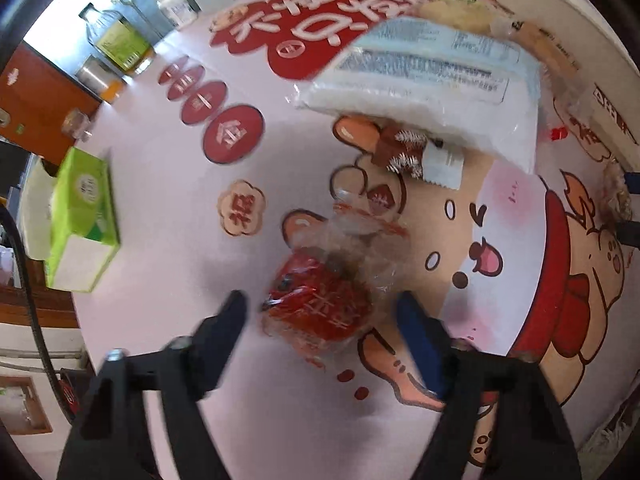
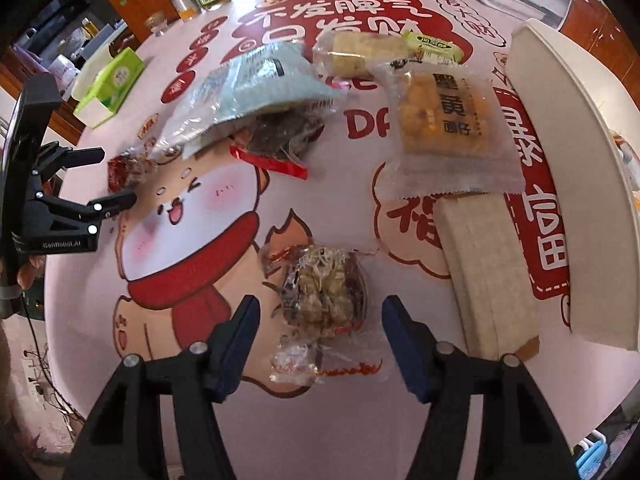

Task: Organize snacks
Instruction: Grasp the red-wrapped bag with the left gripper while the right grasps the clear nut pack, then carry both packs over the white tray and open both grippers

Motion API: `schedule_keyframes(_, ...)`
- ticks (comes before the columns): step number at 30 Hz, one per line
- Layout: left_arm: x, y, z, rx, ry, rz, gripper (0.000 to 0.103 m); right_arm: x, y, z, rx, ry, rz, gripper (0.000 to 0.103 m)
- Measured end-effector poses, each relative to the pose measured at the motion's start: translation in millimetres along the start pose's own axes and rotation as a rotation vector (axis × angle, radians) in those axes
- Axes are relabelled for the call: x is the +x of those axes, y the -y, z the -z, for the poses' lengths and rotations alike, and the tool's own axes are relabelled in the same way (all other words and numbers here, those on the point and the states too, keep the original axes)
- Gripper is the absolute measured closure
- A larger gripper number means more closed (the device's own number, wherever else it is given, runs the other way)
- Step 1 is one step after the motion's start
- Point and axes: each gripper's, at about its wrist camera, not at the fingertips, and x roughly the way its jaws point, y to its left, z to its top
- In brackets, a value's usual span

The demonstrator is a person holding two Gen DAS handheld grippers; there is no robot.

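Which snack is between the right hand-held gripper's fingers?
The clear-wrapped nutty snack, lying between the right hand-held gripper fingers; the other packets lie farther up the table.

Eight snack packets (image 2: pixel 452 120), one tray (image 2: pixel 576 168)

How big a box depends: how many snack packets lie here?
8: nutty one at right gripper, red one at left gripper, beige bar, yolk pastry, roll, green pack toward the tray, blue bag over a dark one. More may hide underneath.
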Motion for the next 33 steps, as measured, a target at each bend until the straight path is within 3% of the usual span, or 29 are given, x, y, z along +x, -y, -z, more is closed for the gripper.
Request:
schedule_keyframes(5, -2.4, -1.0, 1.5, -0.055, 0.000, -0.023, 0.051, 2.8, 1.0, 0.8, -0.003, 0.006, -0.002, 0.045)
schedule_keyframes(9, -6.7, 2.5, 8.6, -0.149, -0.026, -0.013, 0.052, -0.6, -2.7, 2.1, -0.026, 0.021, 0.005, 0.051)
schedule_keyframes(10, -8.1, 4.4, 10.5, -0.166, -0.031, -0.010, 0.053, -3.6, -4.9, 2.8, -0.042, 0.033, -0.002, 0.060)
schedule_keyframes(17, -39.5, 41.9, 39.1, -0.264, -0.011, 0.055, 0.053, -6.2, -8.8, 8.3, -0.083, 0.031, -0.006, 0.061)
schedule_keyframes(25, -93.0, 97.7, 50.1, -0.225, 0.048, 0.080, 0.053, -20.3, -5.4, 21.9, -0.117, 0.043, -0.055, 0.061)
schedule_keyframes(33, -144.5, 144.0, 0.7, -0.191, 0.150, 0.072, 0.053, -79.6, 31.9, 24.0, -0.138, 0.182, -0.073, 0.061)
